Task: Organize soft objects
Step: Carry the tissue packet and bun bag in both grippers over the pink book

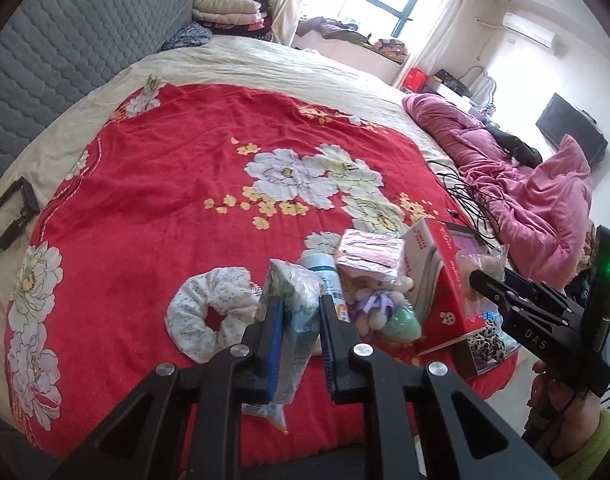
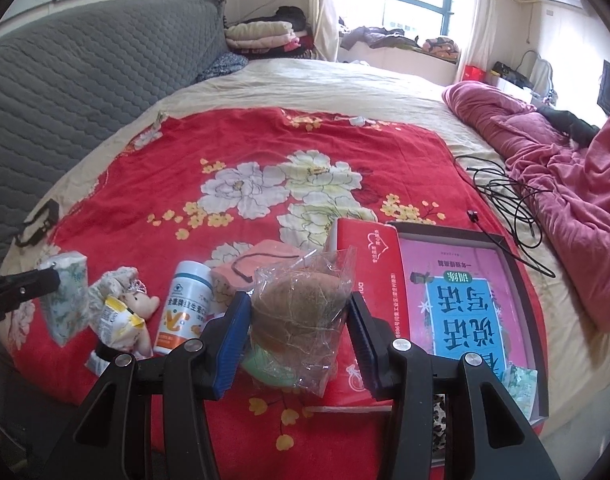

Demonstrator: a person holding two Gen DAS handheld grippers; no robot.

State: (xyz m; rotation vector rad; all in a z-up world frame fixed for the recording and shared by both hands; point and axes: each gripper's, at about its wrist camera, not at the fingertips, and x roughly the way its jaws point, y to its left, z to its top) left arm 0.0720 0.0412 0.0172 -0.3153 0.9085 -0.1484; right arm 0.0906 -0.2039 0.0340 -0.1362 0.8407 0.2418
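Observation:
My left gripper (image 1: 301, 332) is shut on a green-and-white tissue pack (image 1: 295, 304), held upright a little above the red floral blanket (image 1: 165, 184). My right gripper (image 2: 301, 332) is shut on a clear plastic bag (image 2: 301, 308) with a brown soft lump inside. From the right wrist view, the left gripper (image 2: 29, 284) and its tissue pack (image 2: 65, 300) hang at the far left. On the blanket lie a white floral scrunchie (image 1: 209, 312), a small plush toy (image 2: 133, 304), a pink packet (image 1: 369, 256) and a green soft item (image 1: 397, 324).
A white bottle (image 2: 185, 308) and a yellow snack packet (image 2: 119, 320) lie beside the plush toy. A red box lid (image 2: 369, 264) leans on an open box (image 2: 521, 280) that holds a book. Black cables (image 2: 513, 208) and a pink quilt (image 2: 565, 184) lie to the right. A grey headboard (image 2: 85, 80) is at the left.

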